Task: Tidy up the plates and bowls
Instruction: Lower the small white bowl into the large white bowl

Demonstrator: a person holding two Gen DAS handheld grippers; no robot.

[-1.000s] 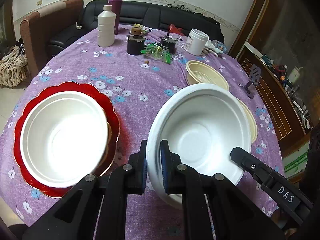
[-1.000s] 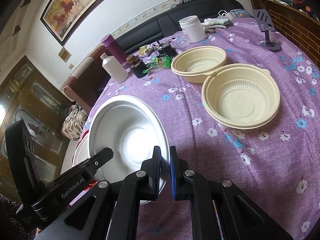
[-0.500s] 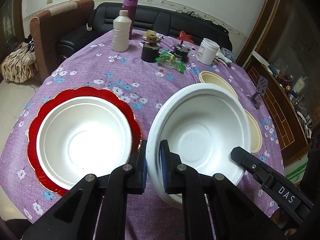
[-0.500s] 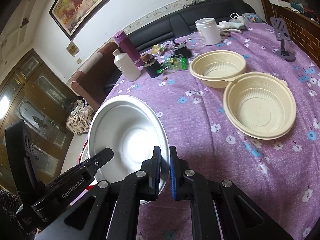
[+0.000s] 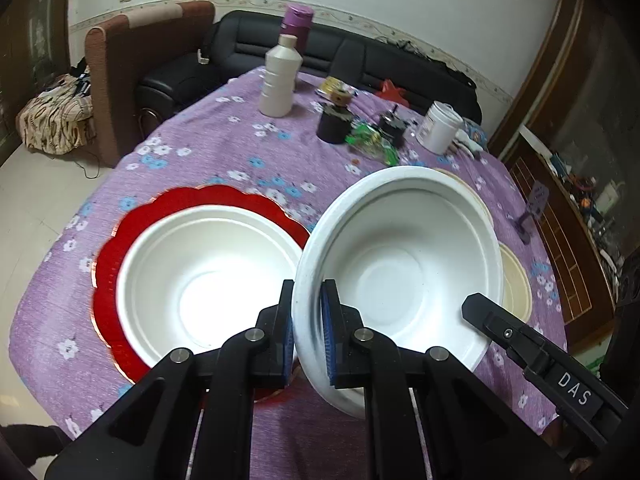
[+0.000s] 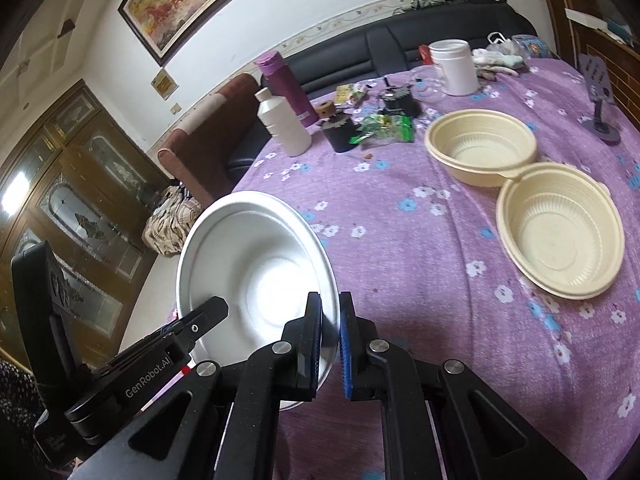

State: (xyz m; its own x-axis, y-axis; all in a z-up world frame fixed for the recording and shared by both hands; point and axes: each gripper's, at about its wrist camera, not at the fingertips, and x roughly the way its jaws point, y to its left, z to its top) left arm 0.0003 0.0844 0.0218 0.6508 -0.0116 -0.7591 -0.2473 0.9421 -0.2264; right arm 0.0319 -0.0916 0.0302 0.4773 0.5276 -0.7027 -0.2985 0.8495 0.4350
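Purple tablecloth [image 5: 224,160]: red plate [image 5: 116,236] only left view; both hand-held grippers pinching white bowl [image 5: 404,264].

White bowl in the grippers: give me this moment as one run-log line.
left gripper: shut on white bowl rim | right gripper: shut on opposite rim | bowl: tilted, off table | second white bowl: on red plate

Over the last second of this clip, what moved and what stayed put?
Both grippers carried the held white bowl a little up and across the table; in the left wrist view the red plate and the white bowl on it slid toward the frame's centre. Nothing was taken or released: the left gripper and right gripper stayed clamped on opposite rims. The two cream bowls did not shift on the cloth.
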